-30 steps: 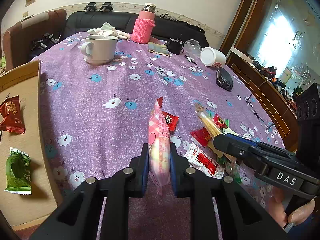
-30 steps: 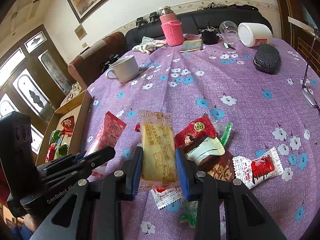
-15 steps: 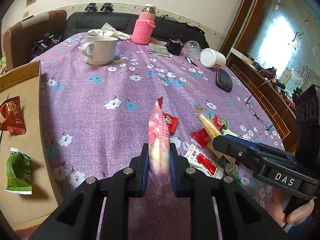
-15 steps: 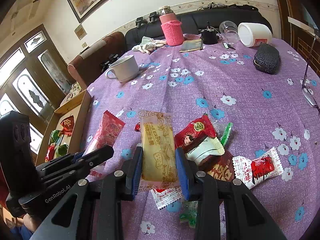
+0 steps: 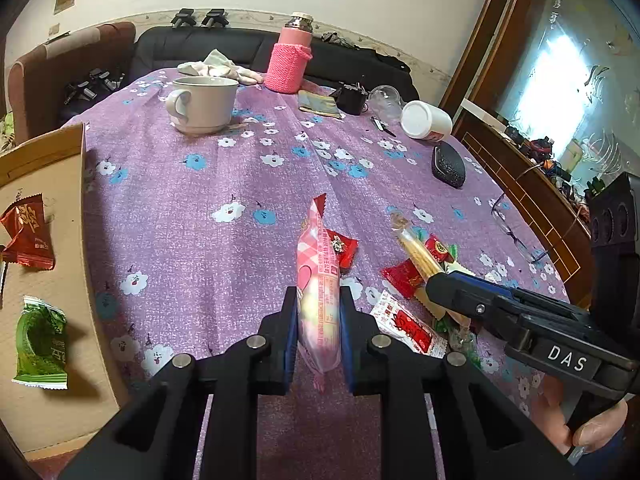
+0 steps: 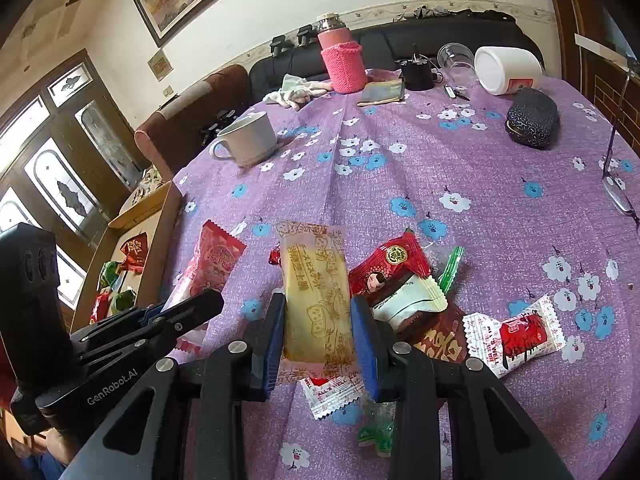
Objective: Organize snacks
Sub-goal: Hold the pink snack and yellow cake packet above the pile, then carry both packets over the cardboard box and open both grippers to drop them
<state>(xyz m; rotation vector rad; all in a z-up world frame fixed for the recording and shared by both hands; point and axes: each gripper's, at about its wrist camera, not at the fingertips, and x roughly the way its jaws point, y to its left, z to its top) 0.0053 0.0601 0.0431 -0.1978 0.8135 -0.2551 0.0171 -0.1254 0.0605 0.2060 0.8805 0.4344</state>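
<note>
My left gripper [image 5: 318,330] is shut on a pink checked snack packet [image 5: 318,280], held edge-up above the purple flowered tablecloth [image 5: 192,216]. My right gripper [image 6: 318,334] is shut on a yellow wafer packet [image 6: 316,292], lifted over a pile of loose snacks [image 6: 404,292]. In the left wrist view the right gripper [image 5: 432,284] comes in from the right with the yellow packet [image 5: 416,250]. In the right wrist view the left gripper [image 6: 200,306] shows at lower left with the pink packet [image 6: 210,266]. A cardboard box [image 5: 44,184] at the left holds red and green packets.
A white mug [image 5: 202,104], a pink knitted bottle [image 5: 290,58], a white jar on its side [image 5: 426,120], a dark case [image 5: 448,164] and glasses [image 6: 618,184] stand further back on the table. A red-and-white sachet [image 6: 516,330] lies at the right.
</note>
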